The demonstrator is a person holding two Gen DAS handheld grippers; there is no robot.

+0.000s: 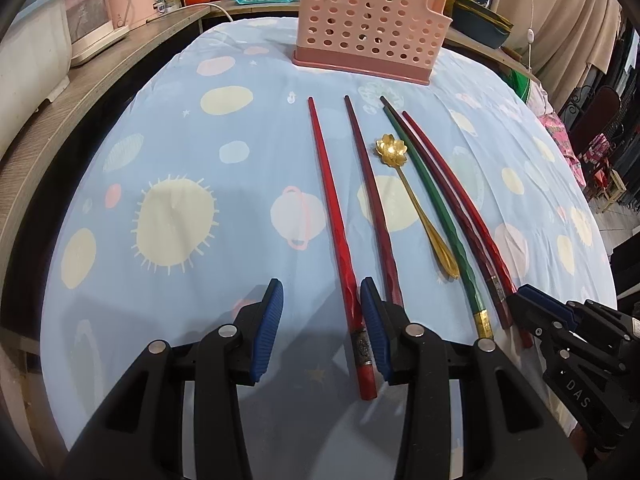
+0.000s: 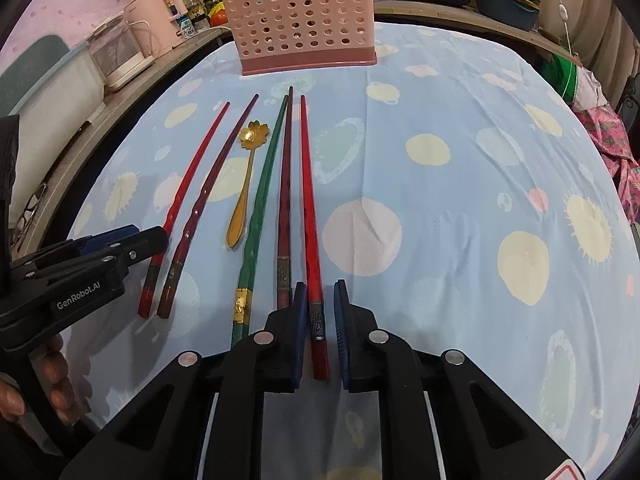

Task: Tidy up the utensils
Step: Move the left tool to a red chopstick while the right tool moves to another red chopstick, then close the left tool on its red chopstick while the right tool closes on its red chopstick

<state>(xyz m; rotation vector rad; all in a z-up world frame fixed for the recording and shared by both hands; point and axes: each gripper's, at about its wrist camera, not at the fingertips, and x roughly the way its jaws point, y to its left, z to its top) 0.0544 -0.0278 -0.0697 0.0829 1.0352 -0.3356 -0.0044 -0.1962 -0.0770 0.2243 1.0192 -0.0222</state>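
Observation:
Several chopsticks and a gold flower spoon (image 1: 416, 200) lie side by side on the blue planet-print cloth (image 1: 180, 140). A pink perforated utensil holder (image 1: 368, 24) stands at the far side, also in the right wrist view (image 2: 304, 28). My left gripper (image 1: 322, 292) is open, its jaws either side of the leftmost red chopstick's (image 1: 336, 216) thick end, which lies against the right pad. My right gripper (image 2: 320, 292) is open, narrowly straddling the rightmost red chopstick (image 2: 310, 216). The green chopstick (image 2: 260, 208) and a dark red one (image 2: 284, 200) lie just left of it.
A wooden counter (image 1: 80, 92) along the left carries a white appliance (image 1: 96, 16), bottles and tomatoes. Dark bowls (image 2: 504, 4) and a pot sit behind the table at the right. A white cord (image 1: 530, 36) hangs at the right edge.

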